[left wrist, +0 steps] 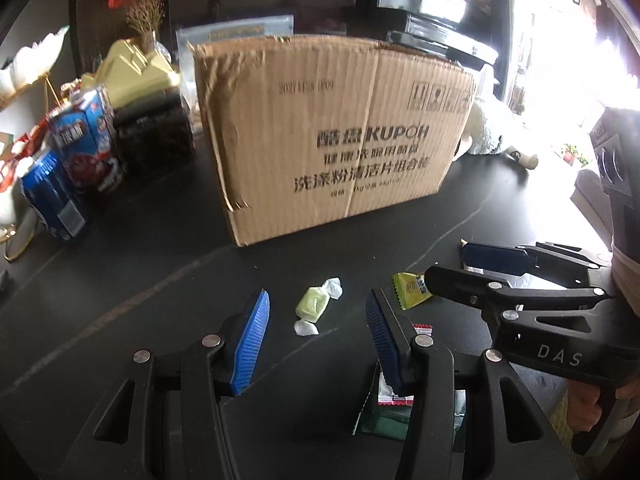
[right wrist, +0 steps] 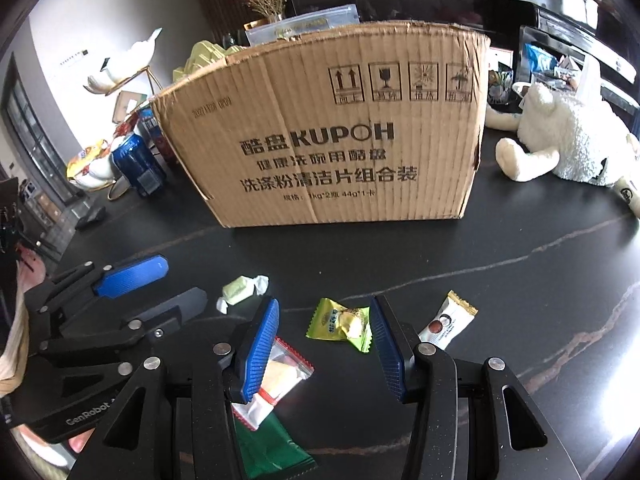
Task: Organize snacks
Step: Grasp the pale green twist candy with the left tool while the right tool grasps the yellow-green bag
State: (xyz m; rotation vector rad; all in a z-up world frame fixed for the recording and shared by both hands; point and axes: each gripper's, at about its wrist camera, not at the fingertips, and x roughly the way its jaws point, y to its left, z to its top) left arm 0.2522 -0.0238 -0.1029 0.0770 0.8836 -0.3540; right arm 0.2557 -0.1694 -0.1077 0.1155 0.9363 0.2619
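A brown cardboard box [left wrist: 332, 132] [right wrist: 332, 128] stands on the black table. Loose snacks lie in front of it: a pale green wrapped candy [left wrist: 316, 304] [right wrist: 240, 290], a green-yellow packet [left wrist: 410, 290] [right wrist: 344, 322], a white bar with a gold end [right wrist: 446, 322], a clear red-edged packet [right wrist: 282, 372] and a dark green packet [right wrist: 272, 448] [left wrist: 384, 424]. My left gripper [left wrist: 318, 334] [right wrist: 176, 284] is open, low over the table, with the candy between and just ahead of its fingertips. My right gripper [right wrist: 326, 344] [left wrist: 460, 266] is open around the green-yellow packet.
Blue drink cans and cartons [left wrist: 72, 168] stand left of the box, with a gold and black gift box [left wrist: 140, 88] behind them. A white plush toy [right wrist: 568, 140] lies to the right of the box. Monitors [left wrist: 428, 4] stand at the back.
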